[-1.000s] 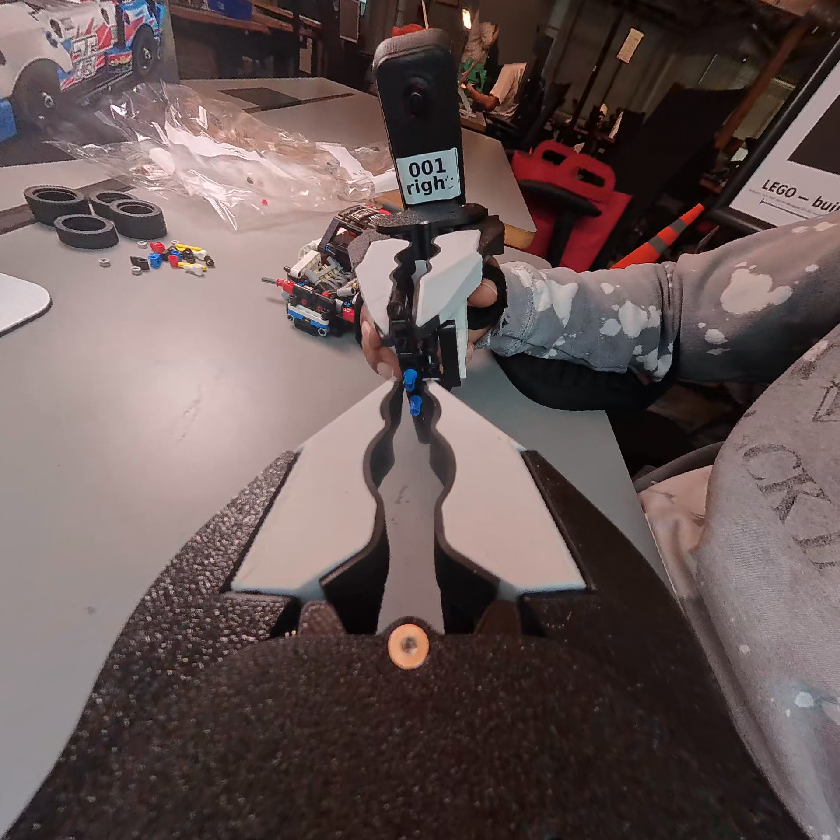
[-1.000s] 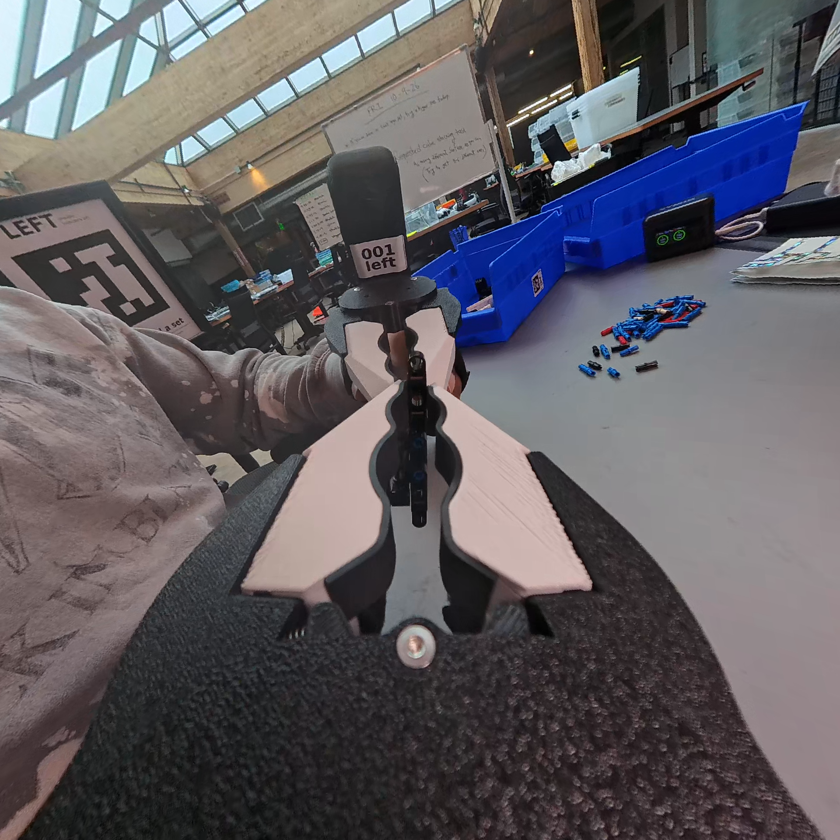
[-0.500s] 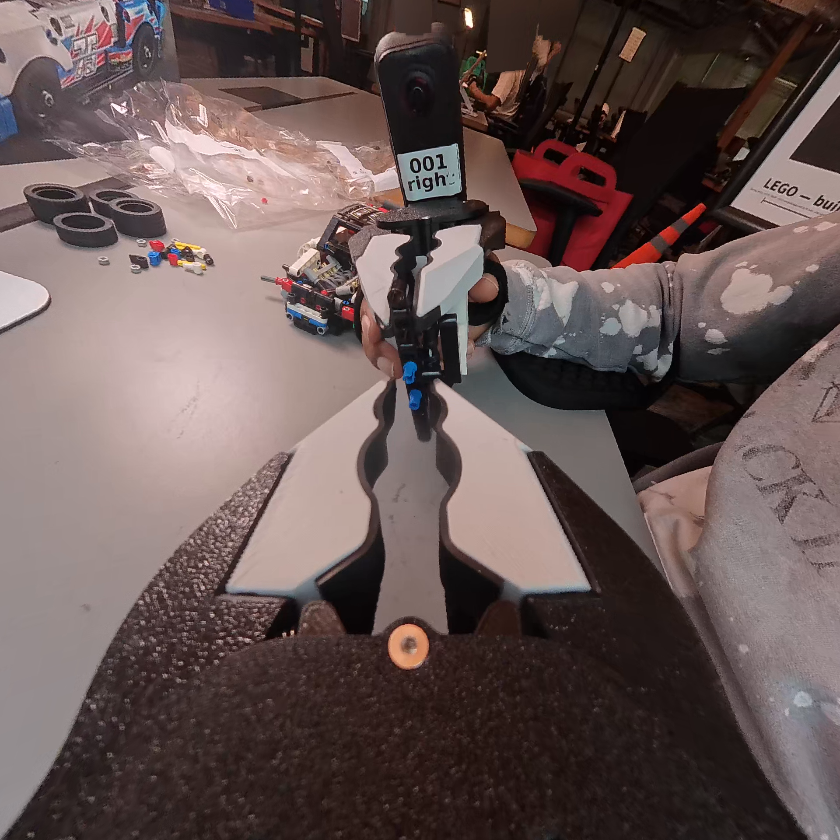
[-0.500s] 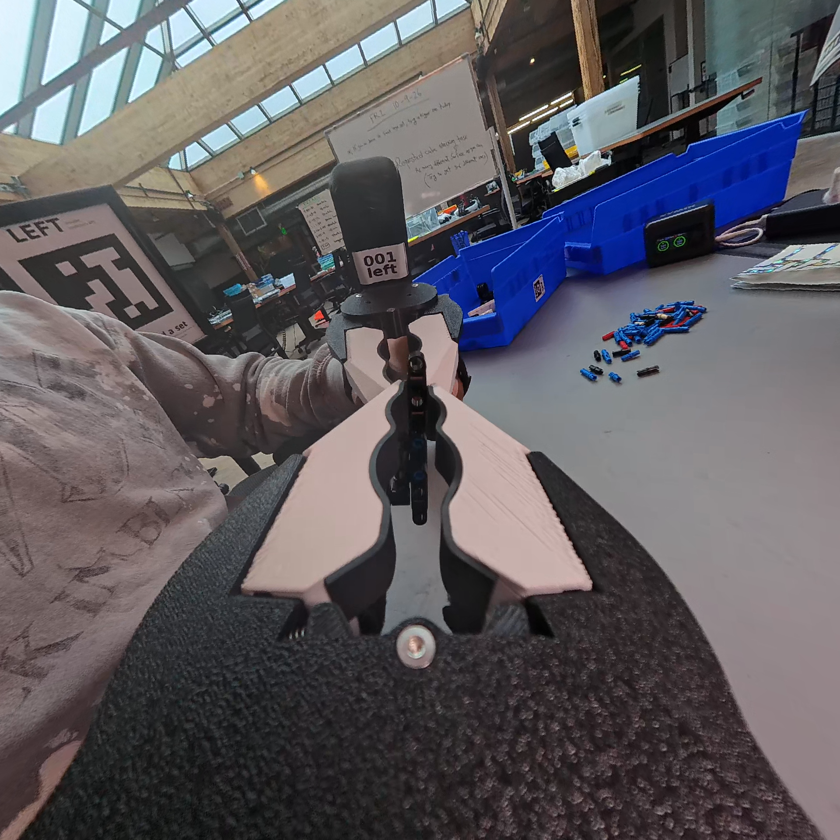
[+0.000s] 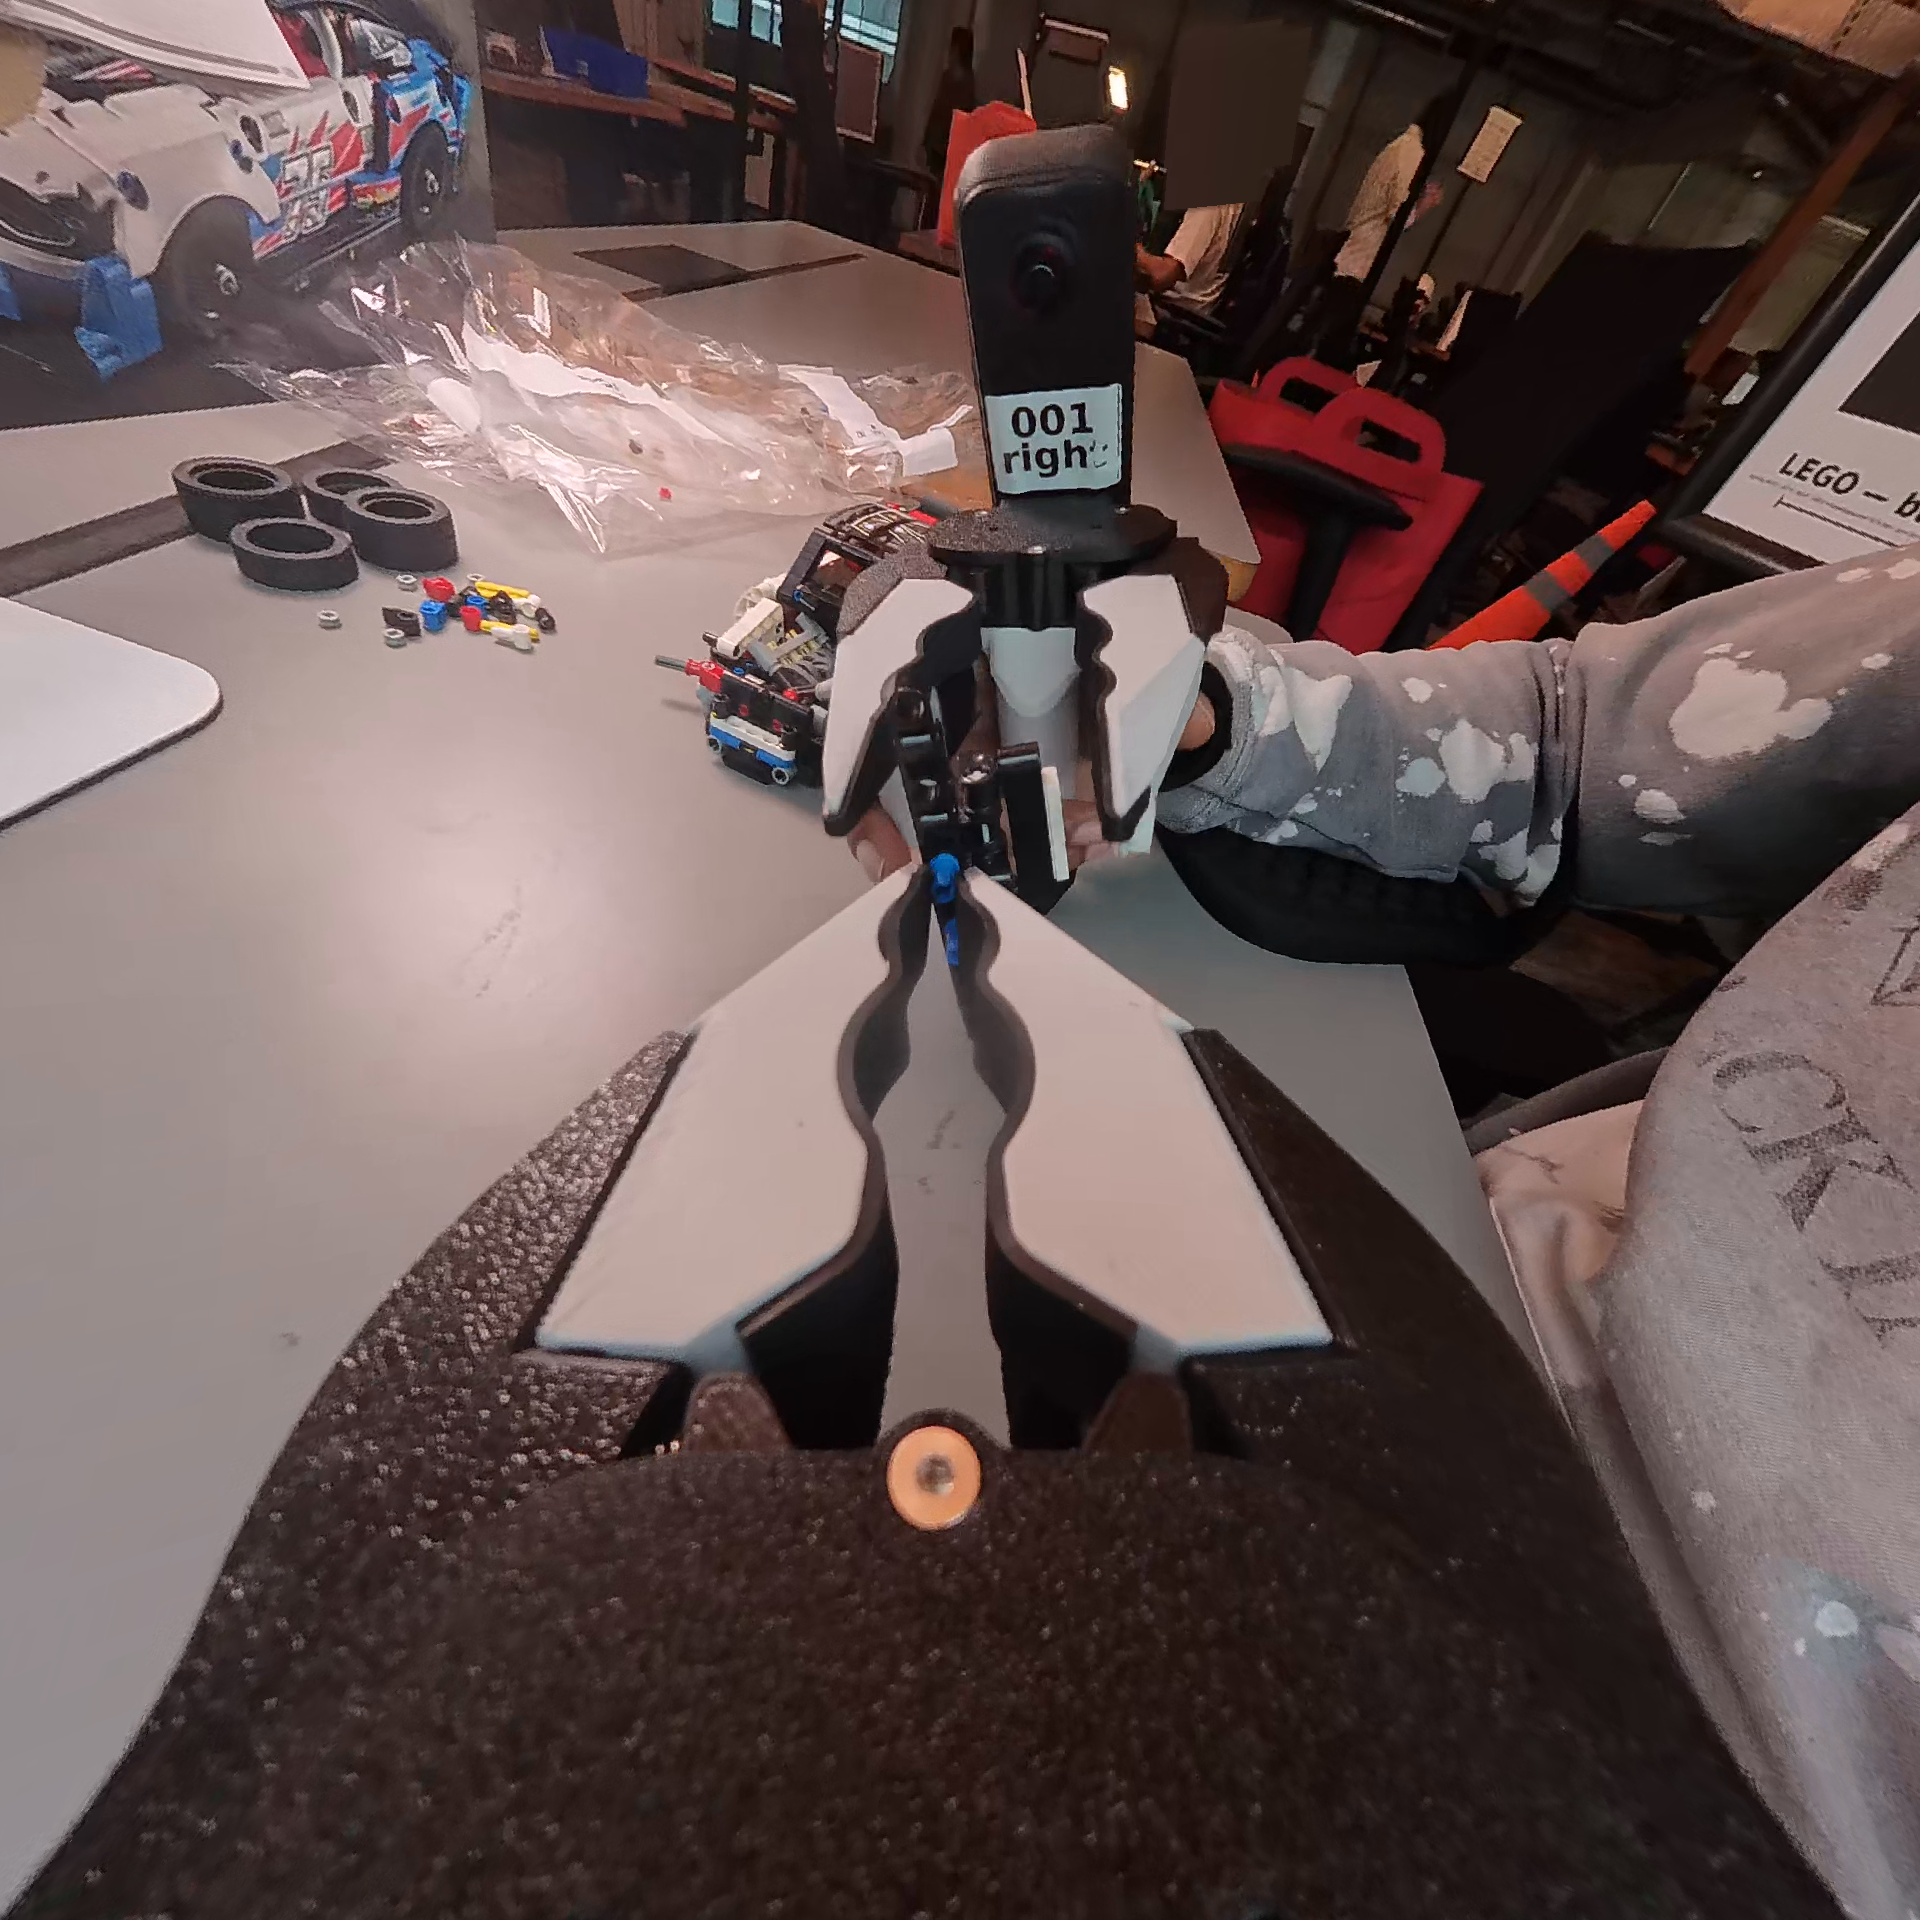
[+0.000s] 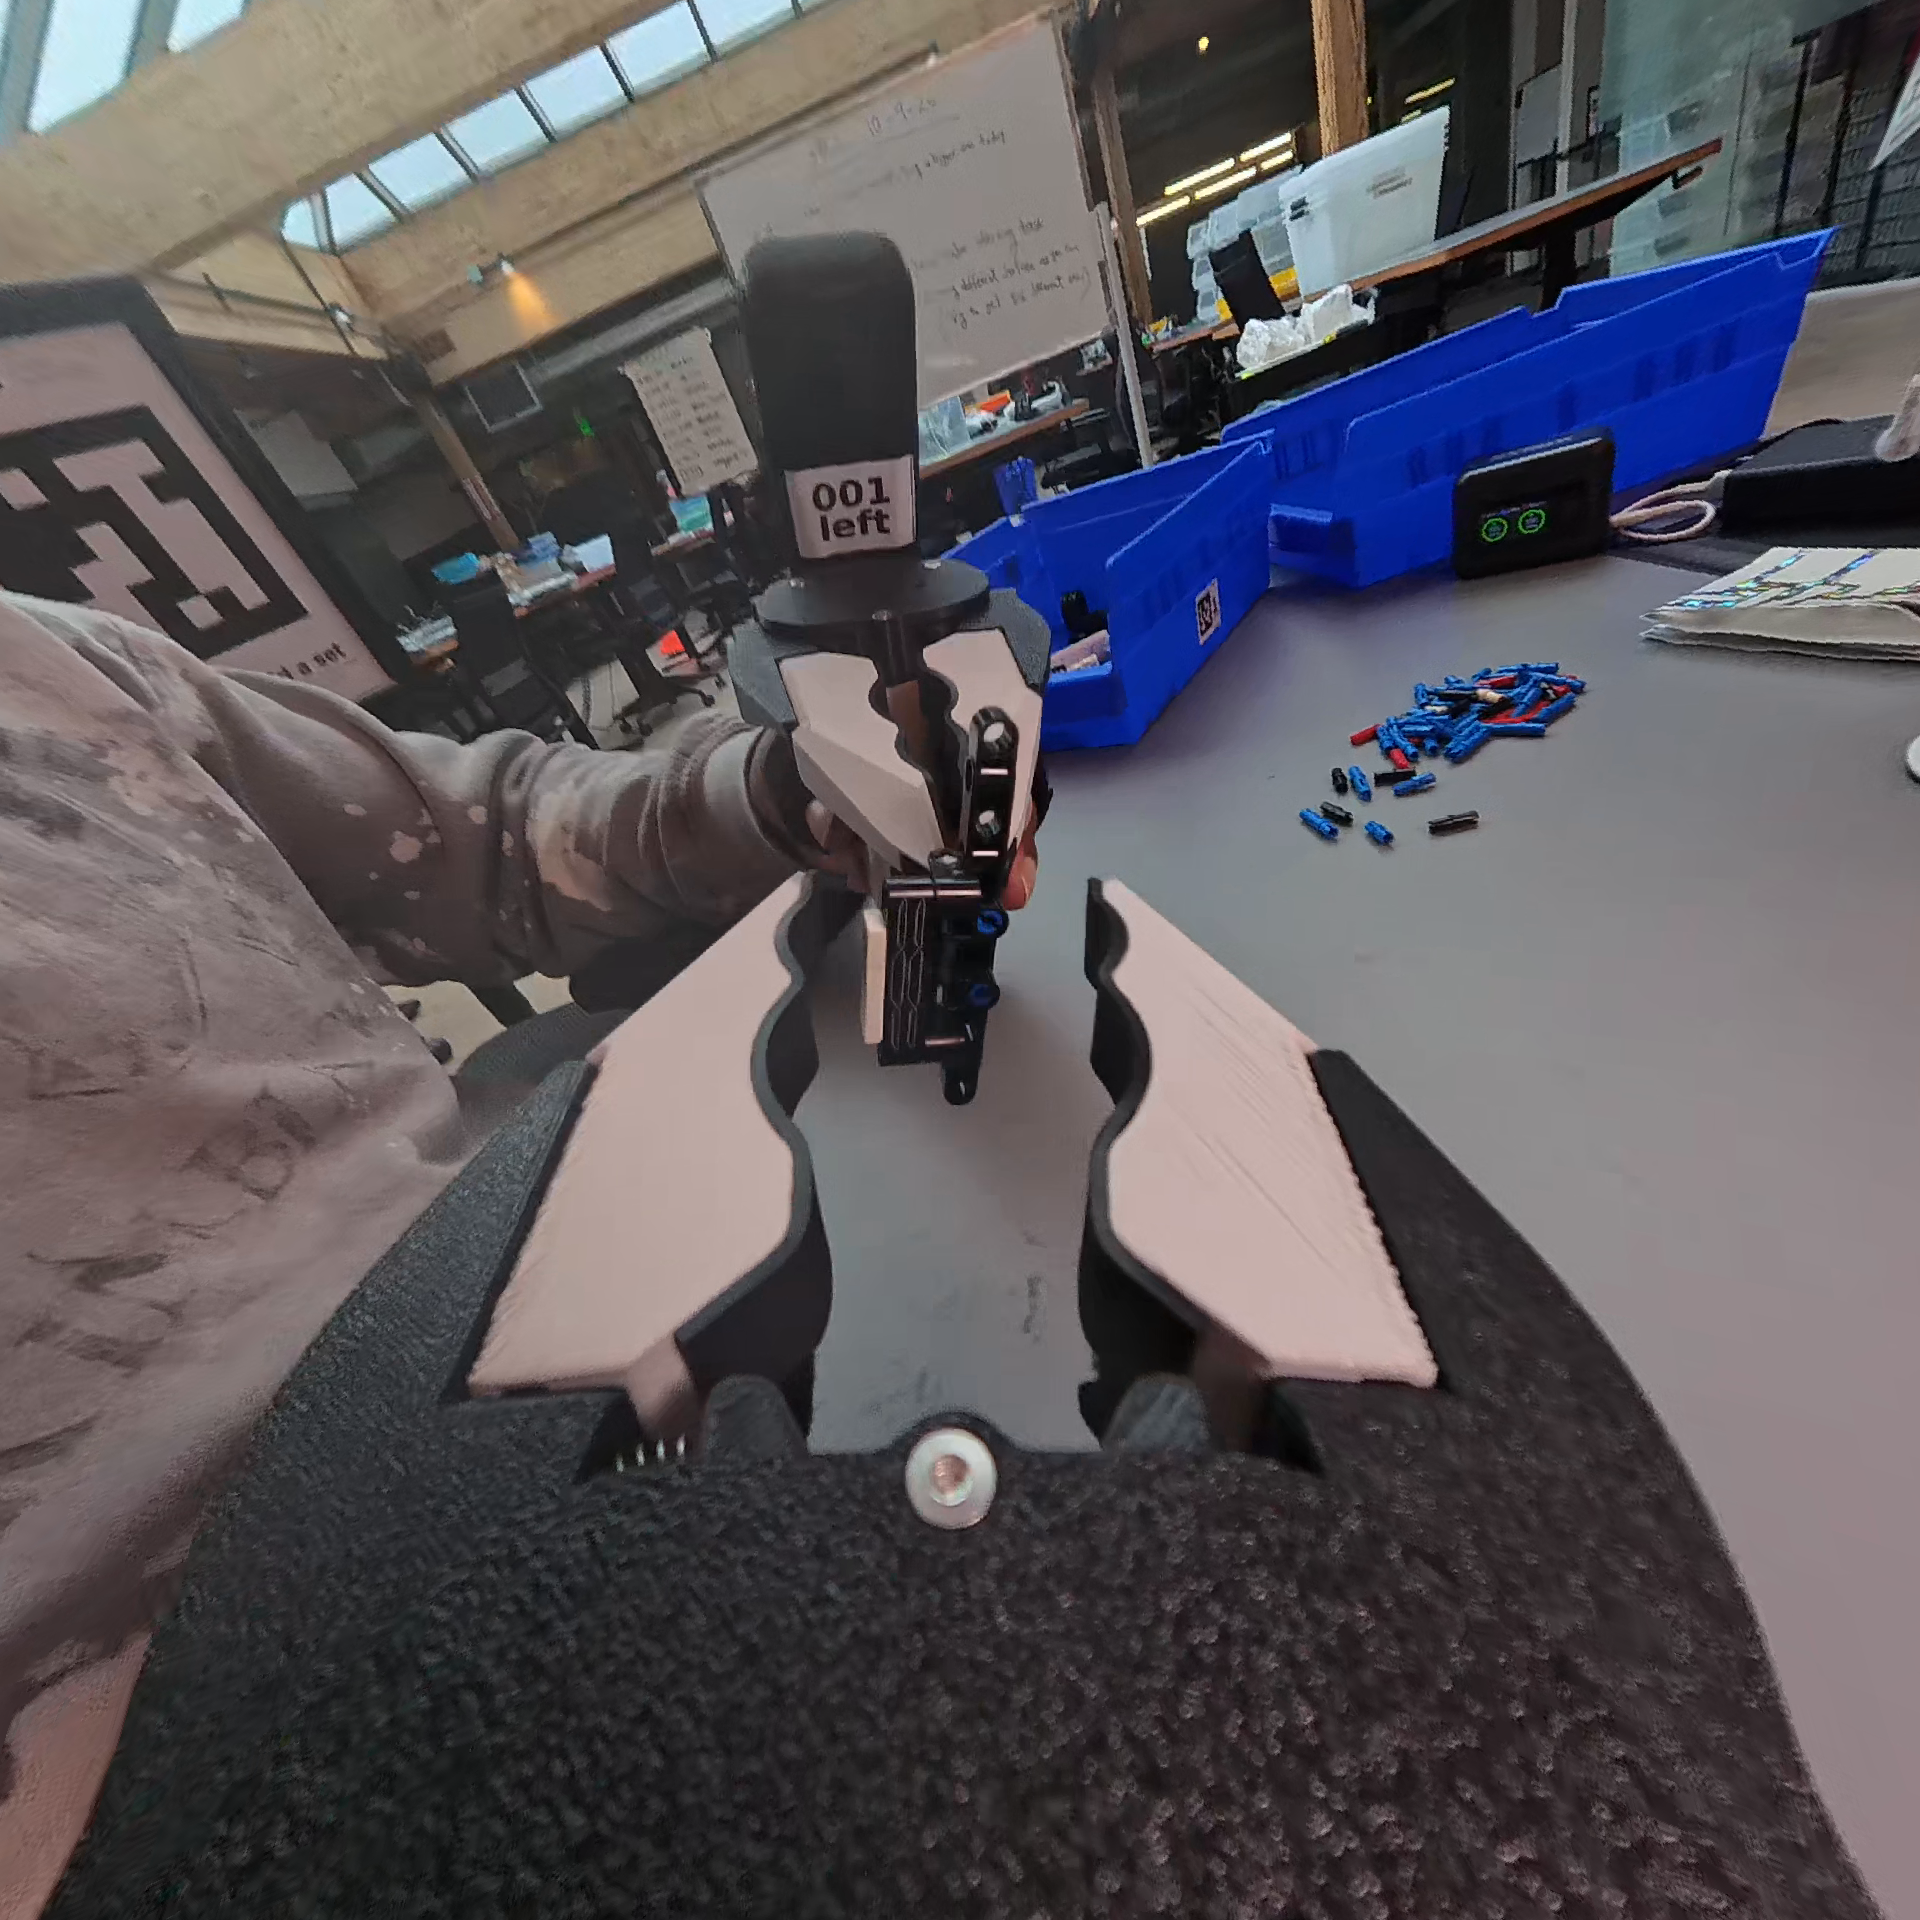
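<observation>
Black brick assembly (image 6: 935,977), with a white panel on one side and blue pins on the other, hangs above the grey table (image 5: 312,883) between the two grippers. The left gripper (image 5: 943,888) is clenched on it: in the left wrist view its pale fingers (image 5: 790,1039) meet at the tips around a blue pin (image 5: 943,904) and the near edge of the assembly (image 5: 977,790). In the right wrist view the same gripper (image 6: 951,847) appears from the front, with the piece hanging down from its tips and a perforated black beam (image 6: 990,779) rising beside them.

The right gripper (image 6: 948,904) is released, its fingers (image 6: 1226,1122) spread wide on either side of the assembly with a clear gap on both sides. Seen from the left wrist view, that gripper (image 5: 997,821) stands just behind the assembly with its jaws apart, held by a hand (image 5: 1081,821) in a bleach-spotted grey sleeve (image 5: 1507,748).

Behind it on the table sits a partly built brick vehicle (image 5: 779,675). Farther to the left lie a scatter of small coloured pieces (image 5: 468,613), four black tyres (image 5: 312,514) and crumpled clear plastic bags (image 5: 623,416), with a box showing a white and blue car (image 5: 208,187) at the back.

On the other side of the table, the right wrist view shows a heap of blue and black pins (image 6: 1455,727), blue bins (image 6: 1455,416), a small black device with green lights (image 6: 1527,509) and a folded booklet (image 6: 1787,603).
</observation>
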Motion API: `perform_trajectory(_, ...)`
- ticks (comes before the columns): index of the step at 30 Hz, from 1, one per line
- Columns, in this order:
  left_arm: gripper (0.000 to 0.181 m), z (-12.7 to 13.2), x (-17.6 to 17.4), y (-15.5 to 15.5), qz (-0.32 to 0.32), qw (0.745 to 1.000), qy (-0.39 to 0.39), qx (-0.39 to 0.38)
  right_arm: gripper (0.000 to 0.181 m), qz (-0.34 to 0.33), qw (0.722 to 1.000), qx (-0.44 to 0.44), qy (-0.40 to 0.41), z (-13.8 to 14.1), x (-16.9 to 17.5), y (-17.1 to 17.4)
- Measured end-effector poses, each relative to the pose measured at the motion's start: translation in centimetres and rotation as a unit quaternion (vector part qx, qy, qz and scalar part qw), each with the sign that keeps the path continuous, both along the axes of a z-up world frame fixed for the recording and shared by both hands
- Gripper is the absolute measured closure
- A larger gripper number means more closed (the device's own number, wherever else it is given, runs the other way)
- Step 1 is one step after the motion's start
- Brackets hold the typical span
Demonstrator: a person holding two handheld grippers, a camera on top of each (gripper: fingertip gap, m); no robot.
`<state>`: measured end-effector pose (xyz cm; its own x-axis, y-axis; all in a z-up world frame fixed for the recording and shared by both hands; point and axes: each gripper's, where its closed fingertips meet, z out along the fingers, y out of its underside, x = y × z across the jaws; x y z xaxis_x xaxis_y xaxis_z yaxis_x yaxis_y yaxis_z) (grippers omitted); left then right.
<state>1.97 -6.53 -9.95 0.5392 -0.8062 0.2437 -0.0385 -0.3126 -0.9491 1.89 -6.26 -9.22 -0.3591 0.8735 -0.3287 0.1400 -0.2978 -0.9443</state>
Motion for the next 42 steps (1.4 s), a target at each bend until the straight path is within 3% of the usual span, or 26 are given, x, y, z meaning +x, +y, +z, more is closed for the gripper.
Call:
perform_trajectory(4, 0.178, -0.3, 0.3, 0.0, 0.0, 1.0, 0.011, 0.002, 0.152, 0.007, 0.999, 0.044, -0.024, -1.4, -0.5, -1.1)
perform_trajectory(21, 0.179, 0.9, -0.4, 0.0, 0.002, 1.0, -0.011, -0.023, 0.156, -0.013, 0.999, 0.035, 0.005, 0.0, -0.9, -0.6)
perform_trajectory(24, 0.18, 1.2, -0.8, 0.2, 0.008, 0.999, -0.019, -0.024, 0.169, -0.034, 0.999, 0.039, 0.015, 0.3, -0.6, 0.5)
perform_trajectory(29, 0.18, 1.5, -1.0, 0.0, 0.006, 0.999, -0.021, -0.026, 0.167, -0.036, 0.998, 0.042, 0.017, 0.5, -0.8, 0.1)
perform_trajectory(35, 0.18, 1.3, -0.8, -0.6, -0.02, 0.999, -0.018, -0.017, 0.135, 0.056, 0.998, -0.021, 0.034, 2.2, 0.7, -1.7)
perform_trajectory(42, 0.18, 0.8, 0.9, -2.1, -0.073, 0.997, -0.007, -0.009, 0.154, 0.083, 0.996, -0.018, 0.034, 2.5, 2.1, -1.8)
